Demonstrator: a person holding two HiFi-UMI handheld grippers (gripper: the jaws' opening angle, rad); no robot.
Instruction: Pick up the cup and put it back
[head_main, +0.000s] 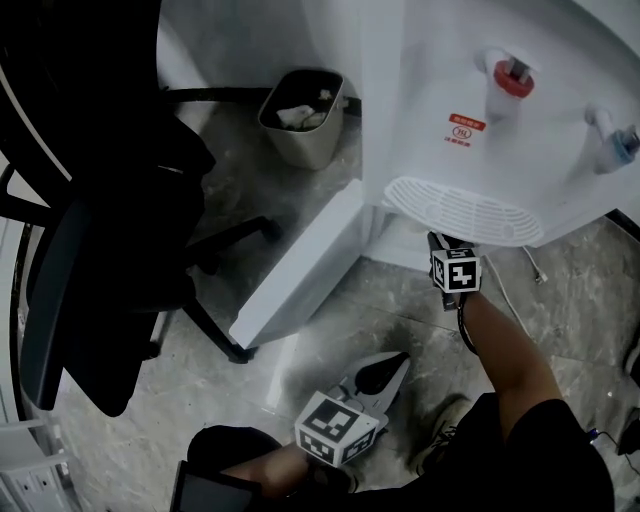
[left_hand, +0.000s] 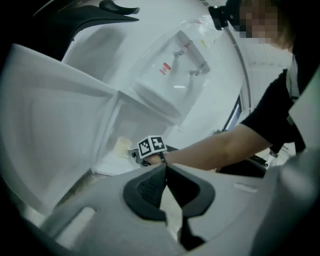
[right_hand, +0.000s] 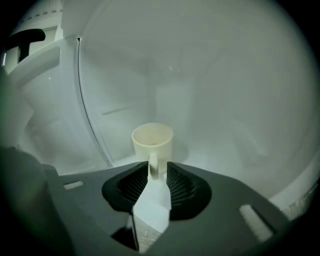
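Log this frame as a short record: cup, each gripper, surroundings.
cup: upright inside the water dispenser's lower cabinet
cabinet door: swung open
right gripper: open, reaching into the cabinet, cup handle in the gap between its jaws, not clamped
left gripper: shut, empty, held low over the floor
nearby: waste bin, office chair

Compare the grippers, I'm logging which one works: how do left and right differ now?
The left gripper is shut and empty; the right gripper is open, the cup's handle between its jaws. The left hangs outside the cabinet; the right reaches in. Both carry marker cubes.
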